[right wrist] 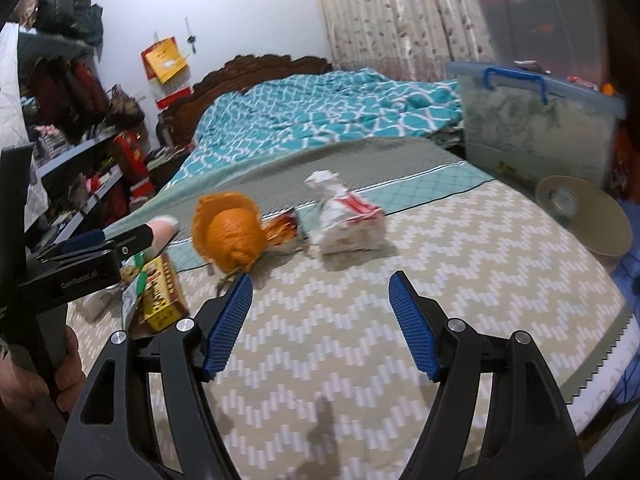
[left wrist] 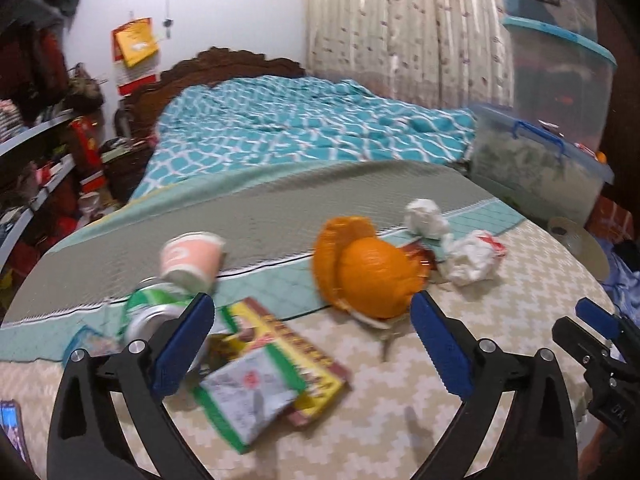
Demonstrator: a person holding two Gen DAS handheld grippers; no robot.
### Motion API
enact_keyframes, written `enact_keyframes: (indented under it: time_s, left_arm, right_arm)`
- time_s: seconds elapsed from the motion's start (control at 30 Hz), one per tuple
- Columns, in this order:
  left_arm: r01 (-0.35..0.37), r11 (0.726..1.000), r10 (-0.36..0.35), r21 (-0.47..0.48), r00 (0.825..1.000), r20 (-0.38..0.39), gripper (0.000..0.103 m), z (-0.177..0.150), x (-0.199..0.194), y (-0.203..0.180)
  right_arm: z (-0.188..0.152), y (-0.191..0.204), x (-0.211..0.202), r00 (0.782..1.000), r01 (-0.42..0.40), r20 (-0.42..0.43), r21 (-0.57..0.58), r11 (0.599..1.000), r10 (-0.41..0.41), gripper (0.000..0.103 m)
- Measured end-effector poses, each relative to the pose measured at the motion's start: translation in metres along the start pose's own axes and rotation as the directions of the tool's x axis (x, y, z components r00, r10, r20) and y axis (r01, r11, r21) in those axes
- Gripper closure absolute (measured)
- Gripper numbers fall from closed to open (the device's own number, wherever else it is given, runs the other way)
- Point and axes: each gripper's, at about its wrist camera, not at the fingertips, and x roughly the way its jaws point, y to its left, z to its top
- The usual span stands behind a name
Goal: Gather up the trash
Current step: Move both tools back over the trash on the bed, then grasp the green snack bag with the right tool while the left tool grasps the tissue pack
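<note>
Trash lies on the patterned bed mat (left wrist: 500, 308). An orange peel (left wrist: 368, 272) sits mid-mat, also in the right wrist view (right wrist: 230, 236). A pink paper cup (left wrist: 192, 258) lies on a green can (left wrist: 156, 312) at the left. A yellow-red box with a green-edged packet (left wrist: 256, 388) lies in front. Crumpled white paper (left wrist: 426, 216) and a white wrapper (left wrist: 476, 258) lie at the right; the wrapper also shows in the right wrist view (right wrist: 346, 216). My left gripper (left wrist: 312, 312) is open above the box. My right gripper (right wrist: 320, 288) is open and empty over bare mat.
A bed with a teal quilt (left wrist: 304, 128) lies behind. Clear storage bins (left wrist: 536, 160) stack at the right, with a tape roll (right wrist: 580, 216) beside them. Cluttered shelves (left wrist: 36, 160) stand at the left. A phone (left wrist: 12, 428) lies at the lower left.
</note>
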Motion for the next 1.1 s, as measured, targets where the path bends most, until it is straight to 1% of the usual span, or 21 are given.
enact_keyframes:
  time_s: [0.1,0.27,0.33,0.53,0.7,0.83,0.93,0.97,1.03,1.07,1.1]
  left_arm:
    - [-0.030,0.999,0.030,-0.020,1.000,0.006,0.009,-0.006,-0.002,0.015]
    - [-0.079,0.996,0.080,-0.027,0.996,0.031,0.008,-0.019,-0.007,0.035]
    - [-0.116,0.992,0.118,-0.043,0.991,0.056,0.008,-0.028,-0.011,0.048]
    - [-0.178,0.979,0.185,-0.100,0.980,0.069,0.008,-0.049,-0.015,0.078]
    - [-0.142,0.974,0.155,-0.179,0.986,0.062,0.009,-0.061,-0.020,0.098]
    - [-0.119,0.965,0.145,-0.232,0.984,0.100,0.009,-0.065,-0.028,0.106]
    - [-0.090,0.959,0.119,-0.268,0.988,0.095,0.009,-0.065,-0.028,0.113]
    - [-0.084,0.955,0.114,-0.283,0.989,0.091,0.009,-0.066,-0.027,0.117]
    - [-0.065,0.938,0.097,-0.339,0.992,0.079,0.010,-0.068,-0.026,0.129]
    - [-0.057,0.930,0.089,-0.364,0.993,0.073,0.011,-0.069,-0.024,0.134]
    - [-0.045,0.915,0.077,-0.401,0.995,0.063,0.012,-0.070,-0.023,0.143]
  right_arm:
    - [0.001,0.010,0.005,1.000,-0.010,-0.010,-0.026,1.000,0.010,0.031]
    - [-0.001,0.024,0.010,0.999,-0.024,-0.033,-0.060,0.998,0.022,0.031]
    - [-0.002,0.028,0.011,0.999,-0.023,-0.038,-0.067,0.997,0.021,0.031]
    - [-0.005,0.030,0.020,0.997,-0.031,-0.072,-0.066,0.997,0.027,0.031]
    - [-0.005,0.035,0.032,0.994,-0.051,-0.102,-0.082,0.995,0.042,0.031]
    - [-0.001,0.043,0.047,0.987,-0.089,-0.142,-0.086,0.992,0.077,0.031]
    - [0.000,0.053,0.061,0.975,-0.133,-0.189,-0.084,0.988,0.115,0.031]
    - [0.001,0.060,0.068,0.967,-0.162,-0.213,-0.083,0.983,0.141,0.031]
    - [0.001,0.071,0.076,0.953,-0.206,-0.242,-0.081,0.975,0.181,0.031]
    - [0.003,0.081,0.082,0.941,-0.244,-0.259,-0.079,0.967,0.216,0.031]
    - [0.004,0.087,0.085,0.935,-0.263,-0.266,-0.078,0.962,0.234,0.031]
